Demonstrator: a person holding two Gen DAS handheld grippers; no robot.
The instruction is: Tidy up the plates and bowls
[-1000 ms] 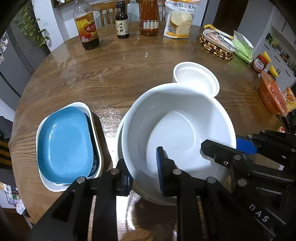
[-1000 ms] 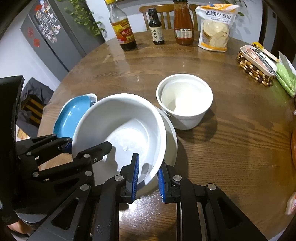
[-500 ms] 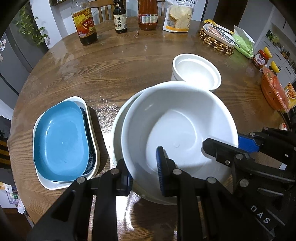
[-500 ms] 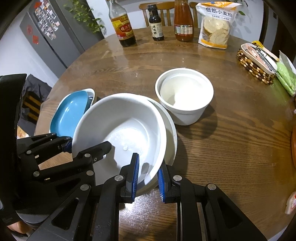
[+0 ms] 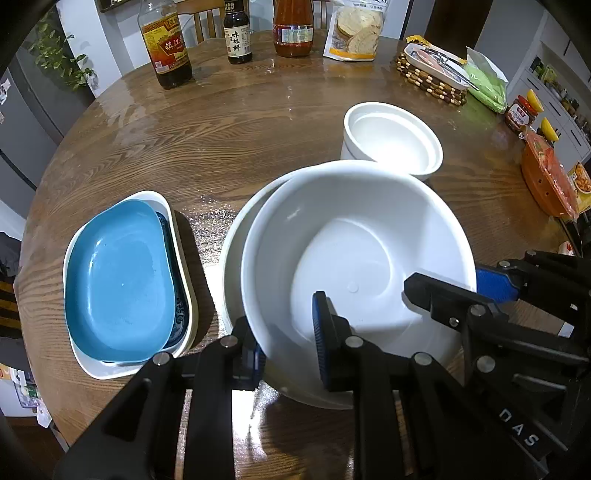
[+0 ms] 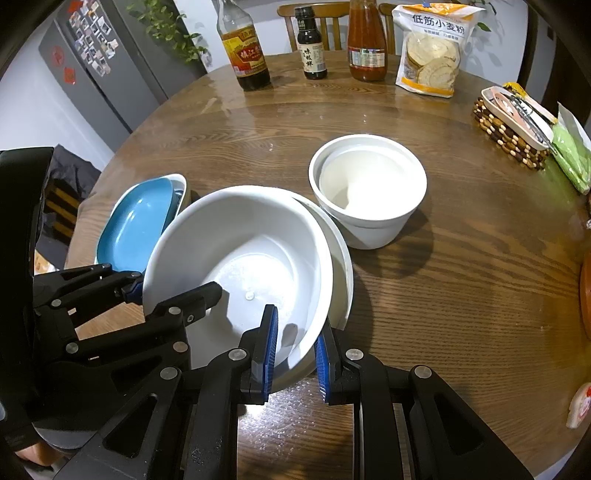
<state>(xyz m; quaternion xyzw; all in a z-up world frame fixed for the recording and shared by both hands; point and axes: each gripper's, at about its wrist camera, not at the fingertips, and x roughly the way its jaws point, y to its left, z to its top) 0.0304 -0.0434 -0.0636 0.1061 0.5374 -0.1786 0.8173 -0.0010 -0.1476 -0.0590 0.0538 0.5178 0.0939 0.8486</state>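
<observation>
Round wooden table point(image 5: 229, 122), glossy, in a kitchen or dining room; grey fridge point(image 6: 107, 70) with magnets and a leafy plant behind the far left edge.

Near table centre: big white bowl point(image 5: 354, 251), tilted, gripped on its rim from two sides. Left gripper point(image 5: 288, 343) clamped on the near-left rim, one blue pad inside, other finger outside the wall. Right gripper point(image 6: 293, 350) pinched on the near-right rim, blue pads either side of the wall. Sits over or in a second white bowl point(image 5: 231, 258), only an outer rim crescent showing; cannot tell whether touching.

Just behind and to the right: smaller deep white bowl point(image 6: 369, 188), upright on the table, apart from the big bowl, inner ledge visible.

Left of the big bowl: blue plate point(image 5: 118, 280) on top of a dark patterned dish, both inside a white oblong dish point(image 5: 181, 243), close to the table edge.

Far edge: vinegar bottle point(image 5: 166, 44), small dark sauce bottle point(image 5: 238, 37), red sauce bottle point(image 5: 293, 31), flour bag point(image 6: 430, 51). Right side: beaded trivet with a tray point(image 5: 432, 74), green packet point(image 5: 487, 83), orange wrapped thing point(image 5: 546, 181).
</observation>
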